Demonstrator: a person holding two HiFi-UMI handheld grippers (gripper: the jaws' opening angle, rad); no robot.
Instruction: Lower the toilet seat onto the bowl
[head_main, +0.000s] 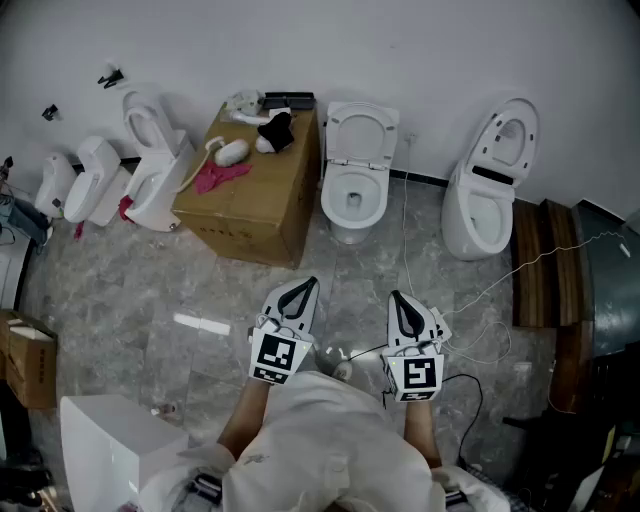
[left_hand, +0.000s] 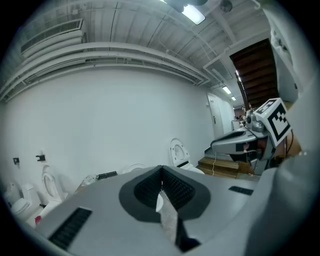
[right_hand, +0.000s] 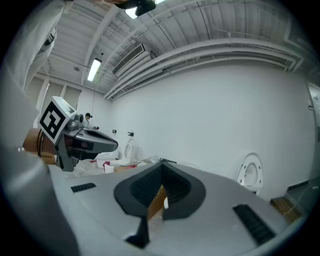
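A white toilet (head_main: 352, 195) stands against the back wall in the head view, its seat (head_main: 361, 134) raised upright against the wall. My left gripper (head_main: 307, 286) is held low over the floor well short of it, jaws shut with nothing between them. My right gripper (head_main: 397, 298) sits beside it, also shut and empty. The left gripper view shows its own closed jaws (left_hand: 161, 170) pointing at the wall. In the right gripper view the closed jaws (right_hand: 161, 168) point the same way, with the left gripper (right_hand: 82, 142) off to the side.
A second toilet (head_main: 487, 195) with raised lid stands at the right, beside wooden steps (head_main: 545, 265). A cardboard box (head_main: 255, 195) with cloths on top is left of the middle toilet. More white fixtures (head_main: 150, 170) line the left wall. Cables (head_main: 480, 340) trail on the floor.
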